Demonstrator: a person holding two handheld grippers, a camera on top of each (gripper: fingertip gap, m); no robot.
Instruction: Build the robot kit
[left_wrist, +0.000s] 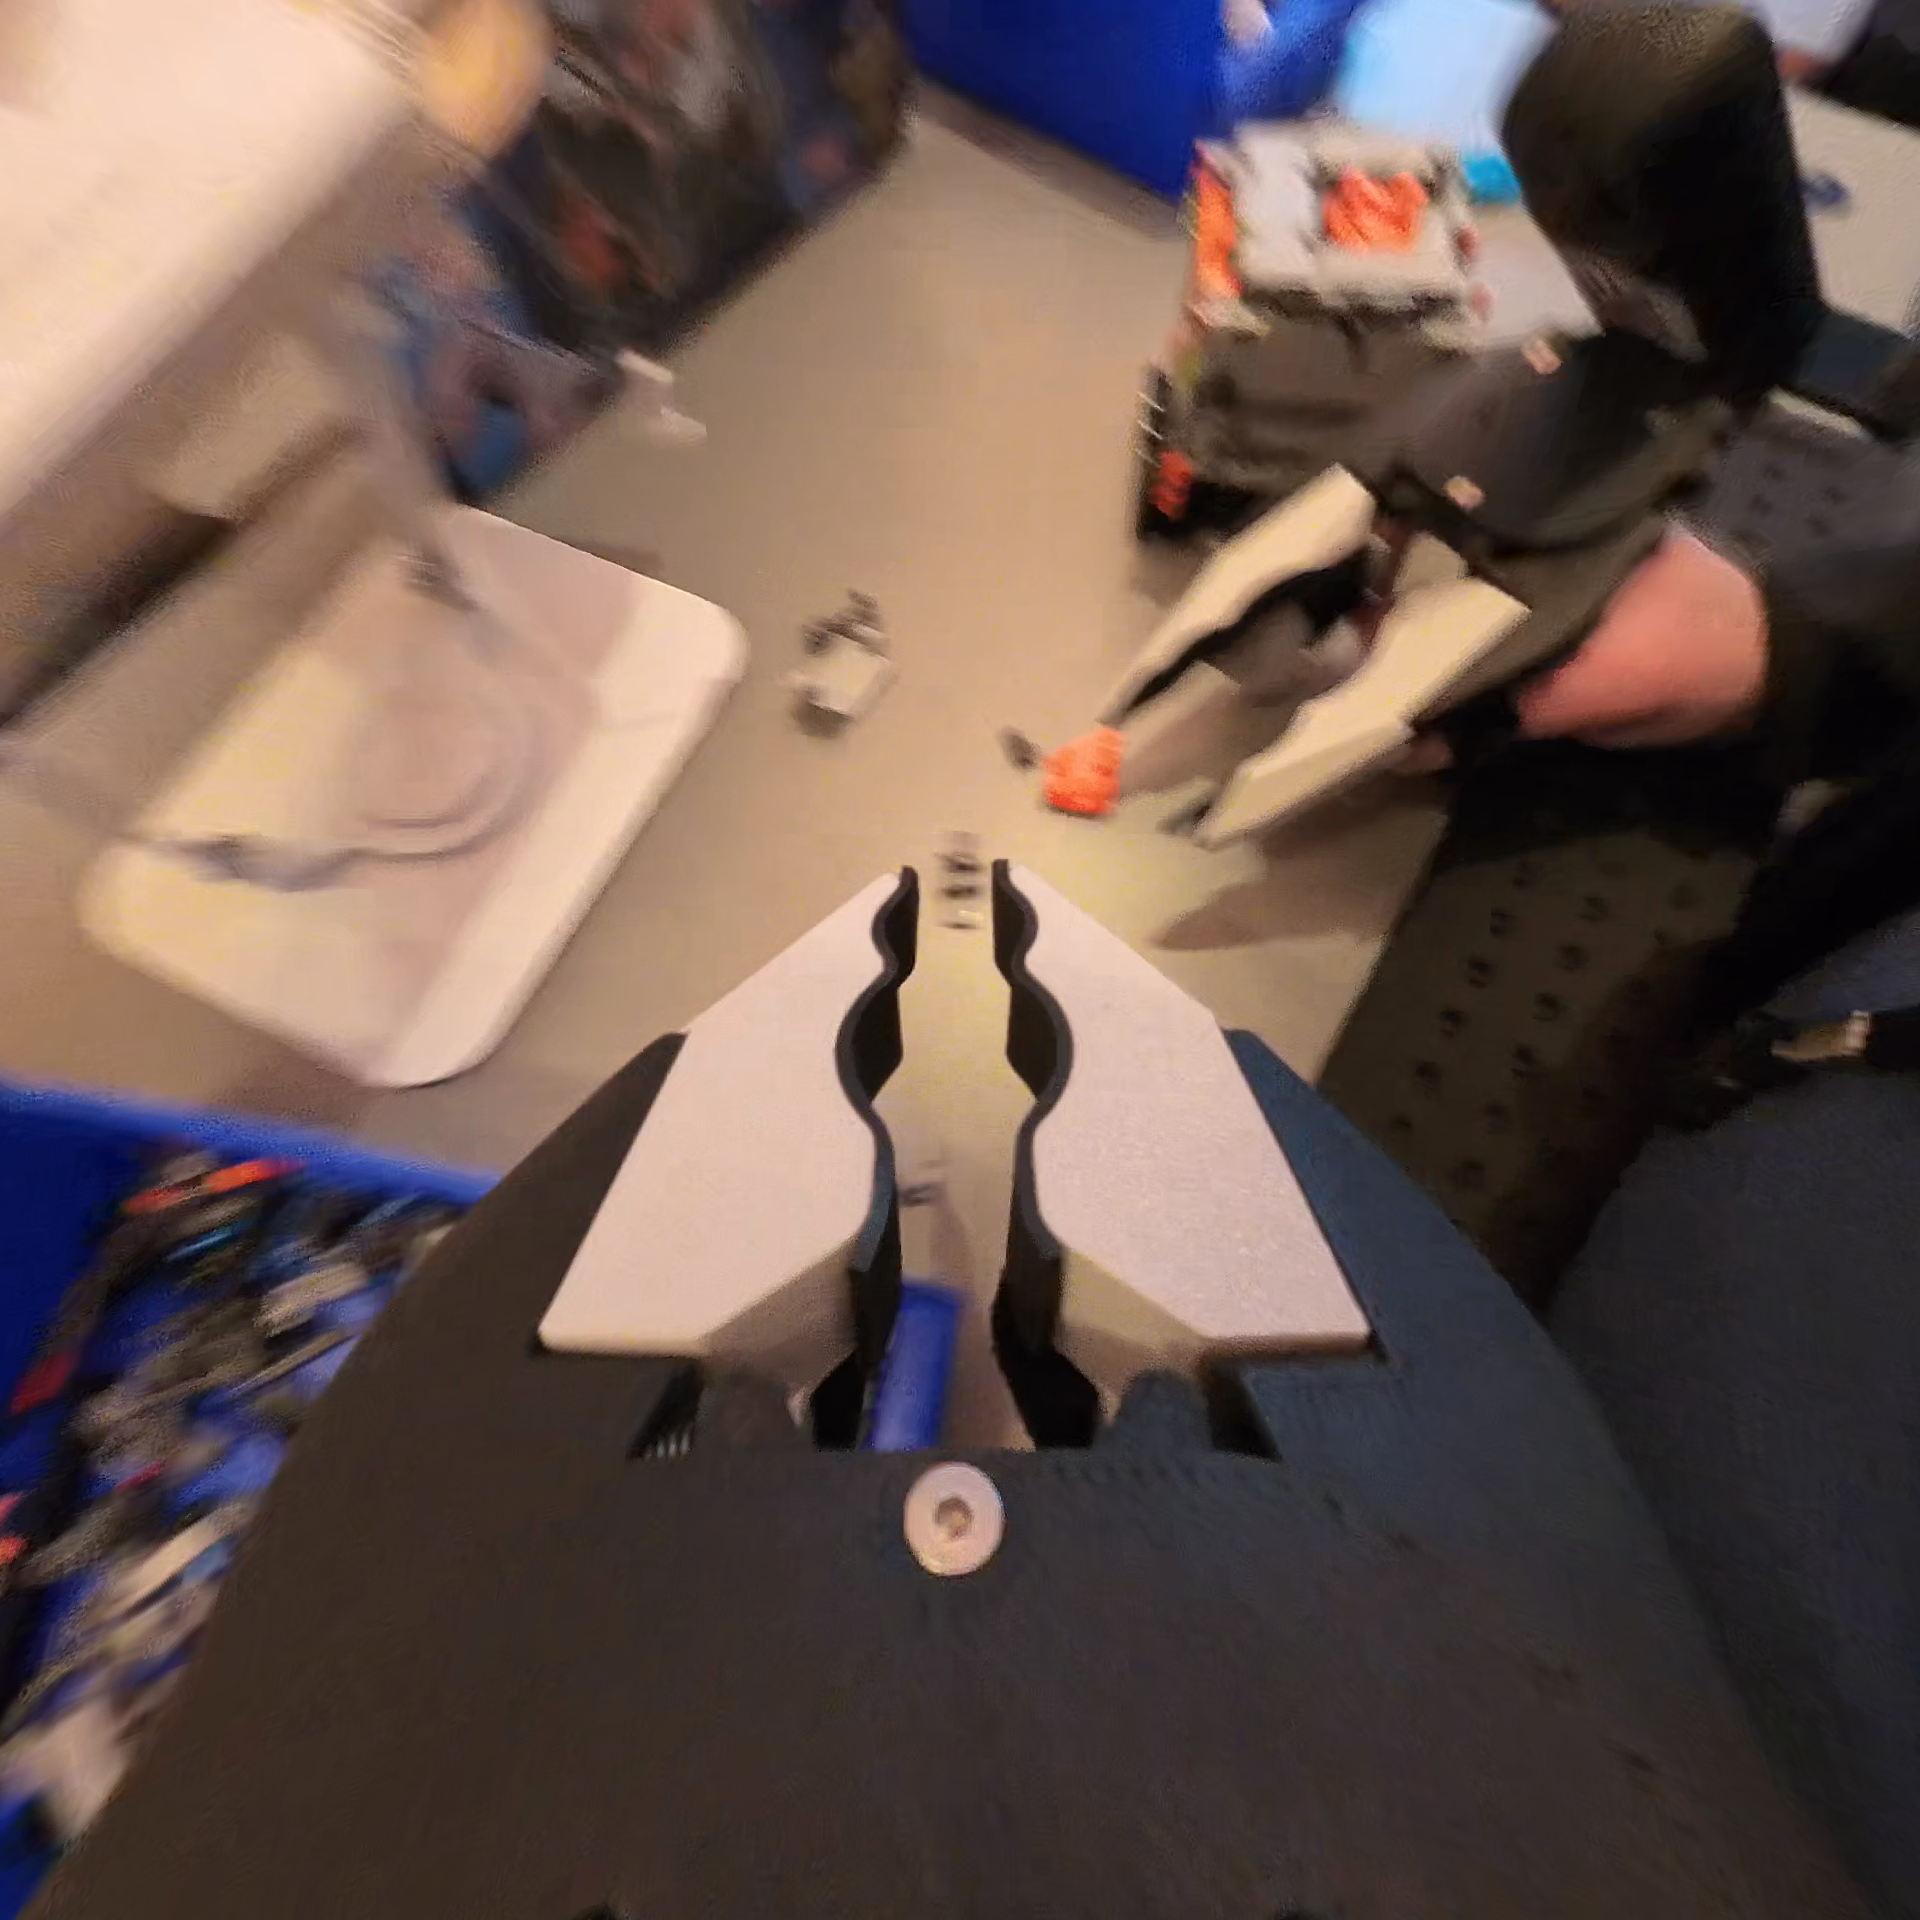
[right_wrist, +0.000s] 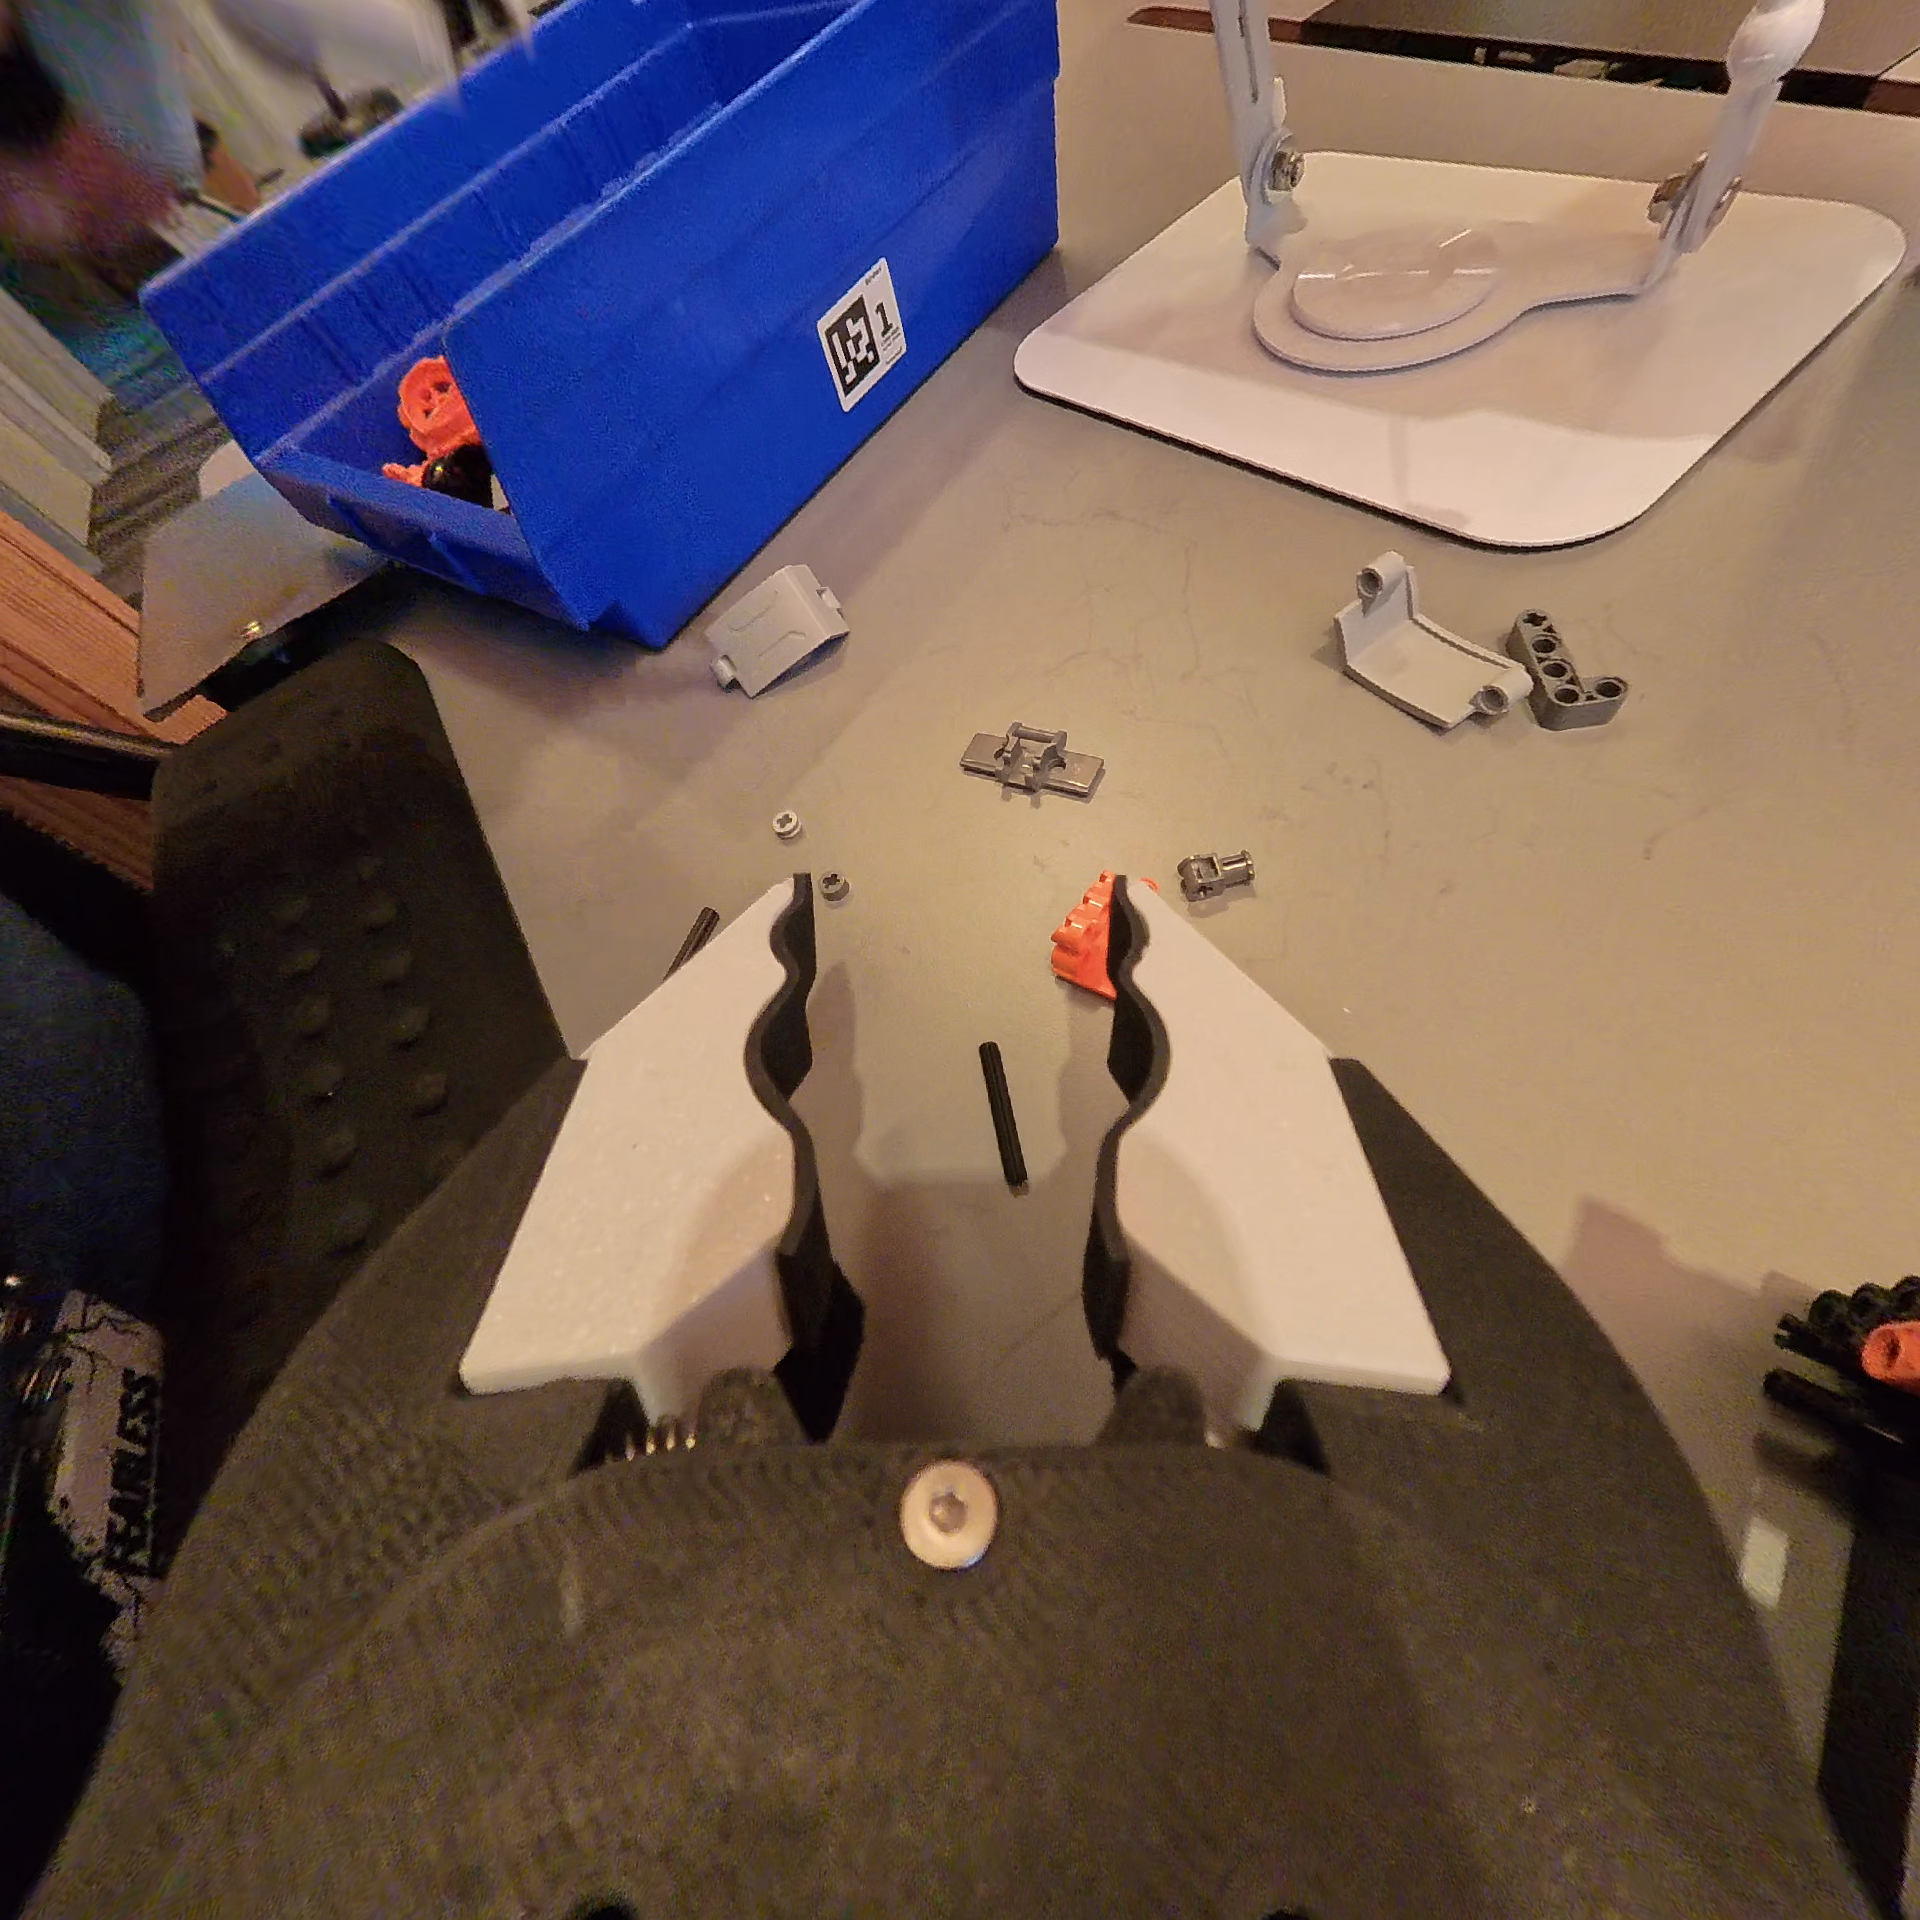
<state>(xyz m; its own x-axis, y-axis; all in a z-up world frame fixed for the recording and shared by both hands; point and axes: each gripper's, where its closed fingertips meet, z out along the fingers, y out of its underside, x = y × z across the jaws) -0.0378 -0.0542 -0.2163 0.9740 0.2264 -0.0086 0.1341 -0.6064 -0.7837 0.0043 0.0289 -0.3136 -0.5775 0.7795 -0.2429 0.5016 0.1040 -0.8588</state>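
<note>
My right gripper (right_wrist: 966, 894) is open wide, low over the grey table (right_wrist: 1351, 1039). An orange toothed brick piece (right_wrist: 1081, 940) lies against the inner tip of its right finger. A thin black axle (right_wrist: 1003, 1112) lies on the table between the fingers, touching neither. A small grey bush (right_wrist: 833, 884) sits by the left fingertip. The left wrist view is motion-blurred. My left gripper (left_wrist: 956, 883) is empty, its jaws a narrow gap apart, raised over a blue bin of parts (left_wrist: 156, 1299). It also shows the right gripper (left_wrist: 1158, 779), held by a hand (left_wrist: 1642, 665), beside the orange piece (left_wrist: 1086, 769).
A blue bin (right_wrist: 675, 312) stands at the back left and a white stand base (right_wrist: 1455, 416) at the back right. Loose grey pieces lie between: a panel (right_wrist: 777, 623), a track link (right_wrist: 1032, 764), a curved panel (right_wrist: 1423, 665), a liftarm (right_wrist: 1569, 675). A grey-orange model (left_wrist: 1320, 312) stands farther off. Left tips to right tips: about 15 cm. To the track link (right_wrist: 1032, 764): right tips about 7 cm, left tips about 15 cm. The left camera catches it too, in the left wrist view (left_wrist: 974, 867).
</note>
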